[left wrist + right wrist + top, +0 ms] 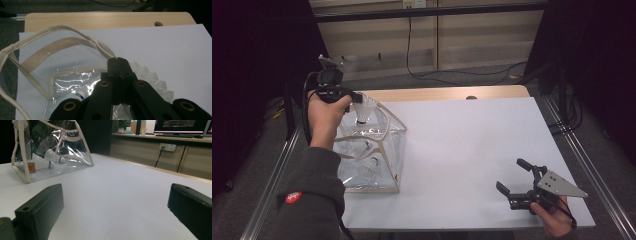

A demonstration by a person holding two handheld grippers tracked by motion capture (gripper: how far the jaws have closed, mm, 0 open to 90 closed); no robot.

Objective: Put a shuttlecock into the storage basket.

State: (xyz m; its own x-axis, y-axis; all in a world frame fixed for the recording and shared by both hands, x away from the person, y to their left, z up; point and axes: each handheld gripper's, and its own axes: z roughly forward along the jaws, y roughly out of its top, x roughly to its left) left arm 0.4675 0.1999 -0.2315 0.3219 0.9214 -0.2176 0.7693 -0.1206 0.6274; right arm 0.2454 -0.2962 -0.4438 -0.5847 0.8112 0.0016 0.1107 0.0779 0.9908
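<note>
Left gripper (357,98) clamped on the skirt of a white feathered shuttlecock (364,111), held over the open mouth of a clear plastic bag with cream fabric trim (384,150). Inside the bag, more shuttlecocks (51,157) (blue-banded corks). Bag standing at the left edge of the white table sheet (472,145). Right gripper (511,181) spread wide, holding nothing, low over the sheet's near right corner.

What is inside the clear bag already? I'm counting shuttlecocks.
Inside the clear bag, two shuttlecocks lie on the bottom. Glare on the plastic may cover more. Another shuttlecock is above the opening, held in the left claw.
</note>
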